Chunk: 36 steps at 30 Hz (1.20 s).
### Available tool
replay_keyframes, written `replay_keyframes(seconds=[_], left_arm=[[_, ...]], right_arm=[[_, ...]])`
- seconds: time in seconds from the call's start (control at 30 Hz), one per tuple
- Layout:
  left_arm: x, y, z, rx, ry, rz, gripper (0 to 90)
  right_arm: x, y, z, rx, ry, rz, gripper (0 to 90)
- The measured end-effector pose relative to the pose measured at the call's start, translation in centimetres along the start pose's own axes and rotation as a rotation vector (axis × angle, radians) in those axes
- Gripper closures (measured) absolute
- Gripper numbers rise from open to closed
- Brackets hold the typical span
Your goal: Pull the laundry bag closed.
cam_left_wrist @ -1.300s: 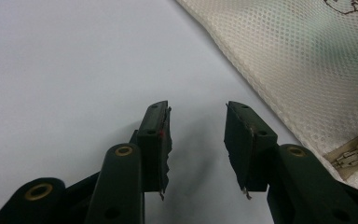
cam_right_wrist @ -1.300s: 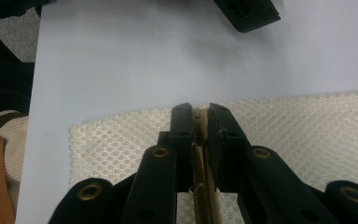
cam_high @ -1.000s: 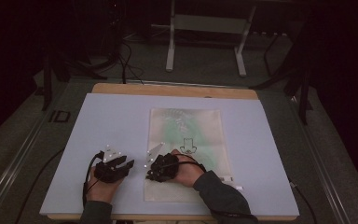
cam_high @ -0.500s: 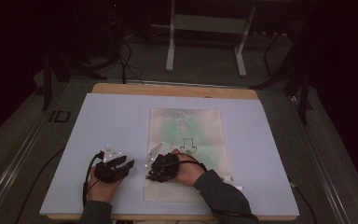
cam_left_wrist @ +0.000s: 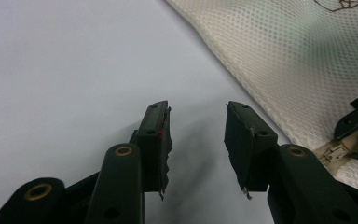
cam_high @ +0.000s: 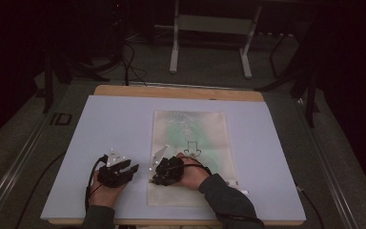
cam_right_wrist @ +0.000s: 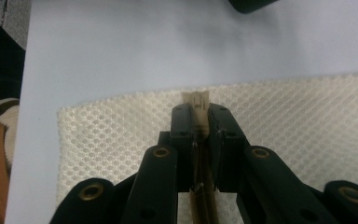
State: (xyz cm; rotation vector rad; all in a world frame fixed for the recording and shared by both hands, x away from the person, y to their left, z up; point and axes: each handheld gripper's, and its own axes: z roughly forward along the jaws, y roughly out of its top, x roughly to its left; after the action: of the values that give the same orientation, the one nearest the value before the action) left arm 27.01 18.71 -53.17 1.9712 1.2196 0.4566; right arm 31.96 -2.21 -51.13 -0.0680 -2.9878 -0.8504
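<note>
2 grippers: right gripper [cam_right_wrist: 199,122] clamps zipper pull [cam_right_wrist: 199,100] of mesh bag [cam_right_wrist: 307,121]; left gripper [cam_left_wrist: 196,140] beside bag, open, empty.

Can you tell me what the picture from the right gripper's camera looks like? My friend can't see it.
The right gripper has its two black jaws pinched shut on a small beige zipper pull. The pull belongs to a white mesh bag lying flat on a pale blue table.

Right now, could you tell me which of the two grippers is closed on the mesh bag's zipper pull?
The right gripper: it pinches the beige zipper pull of the mesh bag. The left gripper stands open over the bare table, holding nothing.
</note>
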Motion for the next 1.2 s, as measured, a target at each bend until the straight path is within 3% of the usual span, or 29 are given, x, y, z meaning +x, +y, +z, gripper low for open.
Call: replay_keyframes(seconds=[0.6, 0.77, 0.87, 0.9, 1.03, 1.2], left_arm=[[-2.4, -0.3, -0.6, -0.012, -0.158, 0.018, 64.5], [-3.4, -0.4, -1.2, -0.017, -0.164, 0.03, 66.8], [-3.6, -0.6, -1.2, -0.012, -0.175, 0.041, 73.3], [-3.7, -0.7, -1.1, -0.004, -0.197, 0.054, 73.3], [-3.9, -0.9, -1.1, 0.004, -0.208, 0.076, 87.7], [-4.2, -1.1, -1.0, 0.019, -0.255, 0.089, 89.1]], right_arm=[[0.1, -0.4, 0.2, -0.006, 0.0, 0.002, 81.7], [0.1, -0.4, 0.3, -0.009, -0.001, 0.003, 81.7], [0.1, -0.4, 0.3, -0.01, 0.0, 0.0, 81.7], [0.1, -0.4, 0.3, -0.01, 0.0, 0.0, 81.6], [0.1, -0.4, 0.3, -0.01, 0.0, 0.001, 81.6], [0.0, -0.4, 0.3, -0.009, 0.003, 0.002, 81.6]])
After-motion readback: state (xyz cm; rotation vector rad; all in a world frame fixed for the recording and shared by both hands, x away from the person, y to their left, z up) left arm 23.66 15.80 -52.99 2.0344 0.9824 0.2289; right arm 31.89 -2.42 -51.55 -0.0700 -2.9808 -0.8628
